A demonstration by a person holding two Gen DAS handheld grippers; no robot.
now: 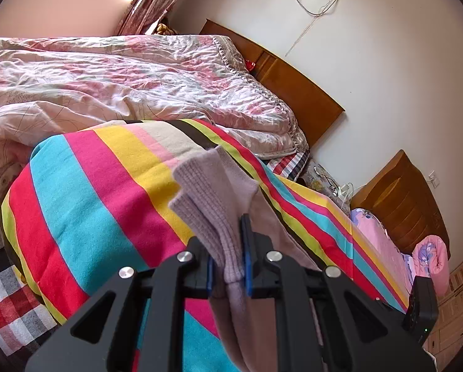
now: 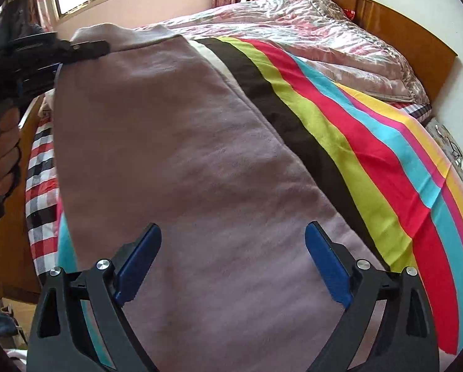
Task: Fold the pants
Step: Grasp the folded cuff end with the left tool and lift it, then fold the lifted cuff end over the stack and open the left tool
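**Pants half lifted on striped blanket**

Striped blanket (image 2: 340, 142) covers the bed beneath both tongs. Left tongs (image 1: 228, 248) clamp the pants' (image 2: 182, 167) ribbed cuffs (image 1: 200, 186). Right tongs (image 2: 233, 248) gape wide above the pants, gripping nothing.

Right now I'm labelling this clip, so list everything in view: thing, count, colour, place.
pants: one, mauve, on the striped blanket, cuffs lifted
striped blanket: one, multicolour, over the bed
quilt: one, pink floral, behind the blanket
plaid sheet: one, red, black and white, under the blanket
headboard: one, brown wood, against the wall
nightstand: one, brown wood, beside the bed
left gripper: black with blue pads, shut on the cuffs
right gripper: same, open above the pants
hand: one, holding the left gripper
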